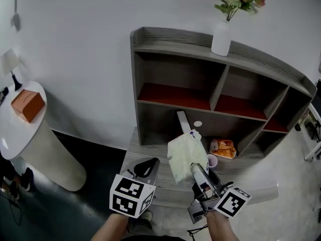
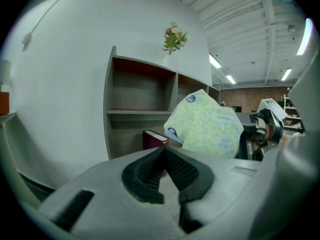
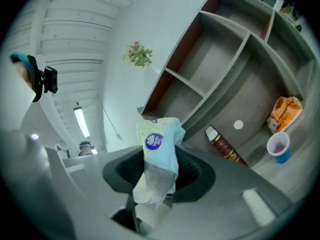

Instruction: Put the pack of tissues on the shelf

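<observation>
Right gripper view: right gripper [image 3: 159,176] clamps the pack of tissues [image 3: 159,144] facing the shelf [image 3: 220,54]; left gripper [image 2: 164,156] closed, empty.

This is looking like a home corner staged in a workshop hall: a grey shelf unit [image 1: 134,84] with a vase of flowers [image 1: 221,38] is standing against a white wall [image 1: 75,59], while strip lights [image 2: 304,36] are glowing under a bare beamed ceiling [image 2: 250,29].
</observation>
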